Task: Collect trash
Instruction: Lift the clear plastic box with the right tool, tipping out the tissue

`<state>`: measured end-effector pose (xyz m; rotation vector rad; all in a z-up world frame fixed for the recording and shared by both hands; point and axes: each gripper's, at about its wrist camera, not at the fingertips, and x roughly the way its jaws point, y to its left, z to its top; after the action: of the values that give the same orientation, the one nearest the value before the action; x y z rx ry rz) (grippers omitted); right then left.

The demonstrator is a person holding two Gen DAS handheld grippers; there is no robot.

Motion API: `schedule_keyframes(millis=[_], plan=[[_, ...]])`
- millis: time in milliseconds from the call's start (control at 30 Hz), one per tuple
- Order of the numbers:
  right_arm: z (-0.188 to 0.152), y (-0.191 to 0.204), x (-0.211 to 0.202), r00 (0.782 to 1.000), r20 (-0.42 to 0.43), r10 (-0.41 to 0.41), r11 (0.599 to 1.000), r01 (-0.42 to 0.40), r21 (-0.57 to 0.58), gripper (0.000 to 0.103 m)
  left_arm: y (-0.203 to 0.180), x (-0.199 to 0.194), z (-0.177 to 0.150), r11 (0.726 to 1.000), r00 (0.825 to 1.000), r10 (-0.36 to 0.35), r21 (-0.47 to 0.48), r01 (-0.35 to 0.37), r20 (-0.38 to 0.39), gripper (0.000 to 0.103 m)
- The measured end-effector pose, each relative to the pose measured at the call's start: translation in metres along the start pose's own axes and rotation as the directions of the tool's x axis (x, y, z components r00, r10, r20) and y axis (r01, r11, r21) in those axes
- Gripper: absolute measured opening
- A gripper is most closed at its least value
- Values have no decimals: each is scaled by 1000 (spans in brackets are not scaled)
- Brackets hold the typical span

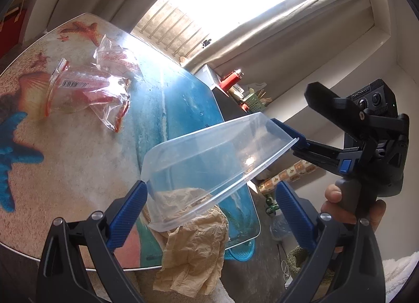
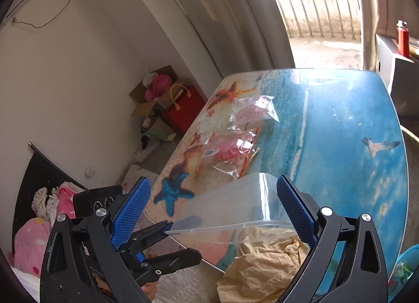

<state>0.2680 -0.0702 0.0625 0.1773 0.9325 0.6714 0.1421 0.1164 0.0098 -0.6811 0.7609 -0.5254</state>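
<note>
A clear plastic container (image 1: 209, 153) hangs tilted above the near table edge. The right gripper (image 1: 293, 132) pinches its rim on the far side, seen from the left wrist view. In the right wrist view the container (image 2: 235, 208) sits between my right fingers, and the left gripper (image 2: 183, 223) grips its other rim. Crumpled brown paper (image 1: 193, 245) lies under it, hanging over the table edge; it also shows in the right wrist view (image 2: 264, 266). Two clear plastic bags with red print (image 1: 91, 88) lie further back on the table; they also show in the right wrist view (image 2: 235, 143).
The table (image 1: 78, 172) has a beach-print top with a curved edge. A blue basket (image 1: 241, 250) stands on the floor beside it. A shelf with a red bottle (image 1: 230, 80) is behind the table. Boxes and a red bag (image 2: 183, 106) stand by the wall.
</note>
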Motion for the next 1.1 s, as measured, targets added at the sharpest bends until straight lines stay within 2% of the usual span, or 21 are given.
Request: schedule_keyframes(millis=[167,433,733,1100], plan=[[-4,13,7,999,-32,-4,1000,3,-22,93,1,-8,-9,999,999,37,-8,-37,-1,96],[-9,33,-5,1000,-1,4,999,-4,-52,93,-5,-17,-17,999,999,41,11,-41,-2,96],[-14,47,-17,1000,20,-15,998,17,-65,93,-15,-20,-27,999,1000,19,38,-18,-13,96],[-14,54,-27,999,43,-31,998,33,-62,93,-22,-9,-31,998,998,-20,61,24,-67,96]])
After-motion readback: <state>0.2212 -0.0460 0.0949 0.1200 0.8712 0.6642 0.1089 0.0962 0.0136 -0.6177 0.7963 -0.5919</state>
